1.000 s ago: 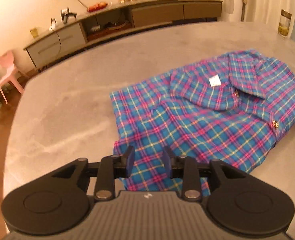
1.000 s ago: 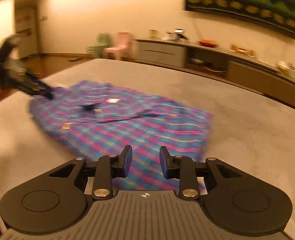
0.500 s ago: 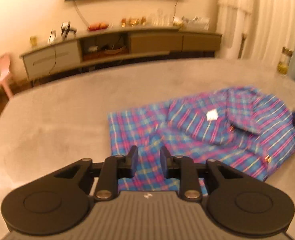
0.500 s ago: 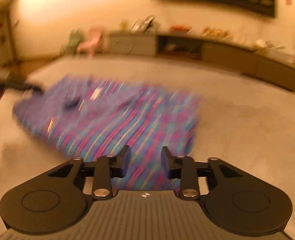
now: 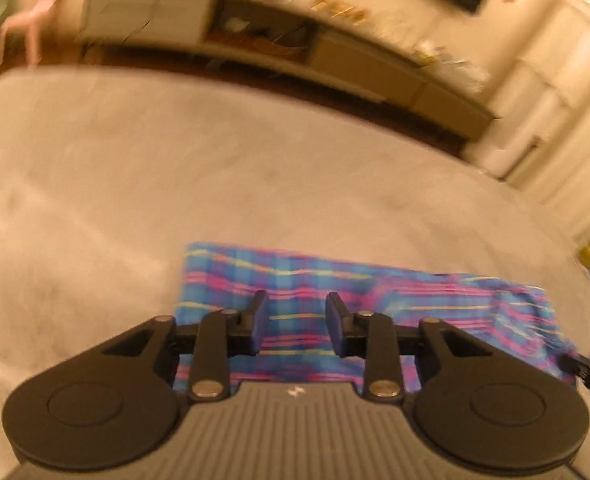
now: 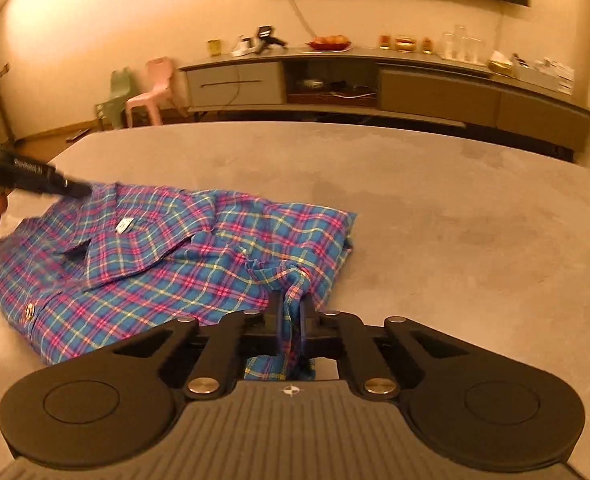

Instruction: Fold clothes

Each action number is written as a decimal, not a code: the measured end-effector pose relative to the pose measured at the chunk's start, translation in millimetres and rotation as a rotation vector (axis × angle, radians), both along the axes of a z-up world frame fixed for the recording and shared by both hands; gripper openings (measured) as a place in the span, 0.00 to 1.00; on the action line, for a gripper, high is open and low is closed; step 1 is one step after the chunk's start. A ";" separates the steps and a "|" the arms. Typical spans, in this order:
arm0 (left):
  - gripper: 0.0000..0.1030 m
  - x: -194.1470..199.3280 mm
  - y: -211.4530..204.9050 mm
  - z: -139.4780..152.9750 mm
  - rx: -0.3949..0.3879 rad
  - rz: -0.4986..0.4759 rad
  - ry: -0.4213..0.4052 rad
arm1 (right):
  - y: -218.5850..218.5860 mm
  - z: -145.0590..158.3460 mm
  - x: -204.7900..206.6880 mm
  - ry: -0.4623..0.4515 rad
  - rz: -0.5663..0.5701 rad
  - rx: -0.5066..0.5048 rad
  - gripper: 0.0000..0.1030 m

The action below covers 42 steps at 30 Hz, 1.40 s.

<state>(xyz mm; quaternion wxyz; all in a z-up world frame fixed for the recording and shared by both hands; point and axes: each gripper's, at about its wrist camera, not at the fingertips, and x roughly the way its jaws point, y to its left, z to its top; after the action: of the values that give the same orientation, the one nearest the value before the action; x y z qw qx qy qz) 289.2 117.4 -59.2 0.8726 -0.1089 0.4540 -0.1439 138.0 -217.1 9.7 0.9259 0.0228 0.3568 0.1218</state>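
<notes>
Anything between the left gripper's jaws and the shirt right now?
No. In the left wrist view the left gripper hangs open over the plaid shirt, jaws spread with only cloth visible in the gap. The blur hides whether they touch it.

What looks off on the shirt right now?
One thing: the plaid shirt lies mostly flat on the table, but its near corner is bunched into a ridge, pinched in the right gripper. The left gripper is open above the cloth. The left view is blurred.
</notes>
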 end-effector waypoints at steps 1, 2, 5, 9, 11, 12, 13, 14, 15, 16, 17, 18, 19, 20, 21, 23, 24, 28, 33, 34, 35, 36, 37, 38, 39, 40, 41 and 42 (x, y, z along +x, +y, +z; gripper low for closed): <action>0.13 2.3 1.1 -3.1 0.000 0.012 0.012 | -2.0 -1.9 -0.1 0.009 -0.020 0.002 0.05; 0.11 3.7 2.1 -4.3 -0.005 0.017 0.021 | -4.1 -4.1 0.0 0.019 -0.037 0.007 0.05; 0.08 2.3 4.9 -7.5 -0.006 0.008 0.018 | -10.5 -6.8 -2.0 0.032 -0.088 0.049 0.05; 0.08 -2.5 5.5 -8.5 0.006 -0.006 -0.007 | -19.6 -5.7 -7.5 0.028 -0.153 0.134 0.05; 0.08 -5.0 6.3 -8.2 0.005 -0.007 -0.005 | -24.1 -5.2 -10.2 0.026 -0.186 0.177 0.04; 0.05 -5.3 7.4 -8.4 -0.001 -0.002 0.000 | -26.4 -4.9 -11.6 0.025 -0.202 0.198 0.04; 0.03 -4.2 8.9 -8.9 -0.009 0.006 0.008 | -28.7 -4.6 -12.9 0.024 -0.219 0.220 0.03; 0.03 -3.7 9.3 -8.8 -0.011 0.012 0.011 | -30.9 -4.3 -14.3 0.023 -0.235 0.241 0.03; 0.03 -4.8 7.0 -7.3 0.004 0.012 0.004 | -31.8 -7.8 -14.7 0.035 -0.246 0.241 0.03; 0.03 -5.8 4.8 -5.8 0.018 0.012 -0.004 | -30.1 -12.9 -14.5 0.047 -0.239 0.227 0.03; 0.03 -6.9 2.6 -4.4 0.033 0.012 -0.011 | -27.2 -17.3 -14.2 0.052 -0.222 0.216 0.03; 0.06 -7.9 0.4 -2.9 0.047 0.012 -0.019 | -24.2 -21.7 -14.0 0.057 -0.205 0.204 0.04; 0.12 -11.1 -2.4 0.4 0.068 0.012 -0.033 | -22.4 -19.5 -15.9 0.044 -0.197 0.194 0.07; 0.15 -19.4 -6.7 8.1 0.104 0.013 -0.064 | -21.5 -12.7 -19.4 0.017 -0.196 0.185 0.07; 0.15 -29.4 -11.2 17.0 0.137 0.005 -0.100 | -20.5 -5.8 -22.8 -0.009 -0.195 0.176 0.15; 0.18 -57.7 -21.3 38.5 0.178 -0.058 -0.193 | -15.8 7.5 -31.2 -0.058 -0.173 0.154 0.22; 0.21 -72.8 -26.3 44.6 0.190 -0.099 -0.227 | -10.0 13.8 -37.1 -0.078 -0.139 0.140 0.22; 0.25 -102.7 -46.3 22.0 0.303 -0.211 -0.192 | 16.1 12.6 -42.6 -0.070 -0.028 0.046 0.21; 0.34 -103.6 -43.8 -2.8 0.353 -0.173 -0.172 | 24.5 -22.8 -11.3 0.018 -0.044 0.015 0.18; 0.31 -110.4 -44.8 3.9 0.356 -0.169 -0.187 | 19.6 -19.1 -11.5 0.032 -0.064 0.055 0.18; 0.30 -117.3 -45.8 10.6 0.359 -0.164 -0.203 | 16.5 -13.8 -18.2 0.018 -0.080 0.074 0.19; 0.30 -123.6 -47.0 16.0 0.360 -0.164 -0.215 | 16.2 -5.9 -27.8 -0.007 -0.075 0.074 0.19; 0.32 -128.7 -48.9 18.3 0.356 -0.172 -0.219 | 16.2 0.7 -35.6 -0.023 -0.054 0.071 0.19; 0.32 -133.9 -50.7 20.6 0.352 -0.181 -0.223 | 16.8 3.7 -41.2 -0.023 -0.031 0.067 0.19; 0.33 -136.8 -51.5 19.6 0.349 -0.184 -0.220 | 18.6 2.2 -44.8 -0.009 -0.012 0.055 0.21; 0.34 -134.5 -49.8 10.4 0.348 -0.174 -0.199 | 19.7 -4.1 -45.1 0.019 -0.002 0.040 0.22; 0.34 -132.2 -48.1 1.3 0.347 -0.164 -0.179 | 20.5 -12.4 -43.5 0.036 -0.002 0.026 0.23; 0.36 -130.3 -46.6 -4.5 0.342 -0.151 -0.161 | 21.6 -21.0 -41.7 0.042 -0.003 0.012 0.25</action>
<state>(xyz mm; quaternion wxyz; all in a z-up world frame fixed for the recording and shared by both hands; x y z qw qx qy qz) 158.9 70.7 -63.7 0.8985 0.0872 0.4075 -0.1381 96.2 -195.5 -11.3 0.9183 0.0314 0.3753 0.1221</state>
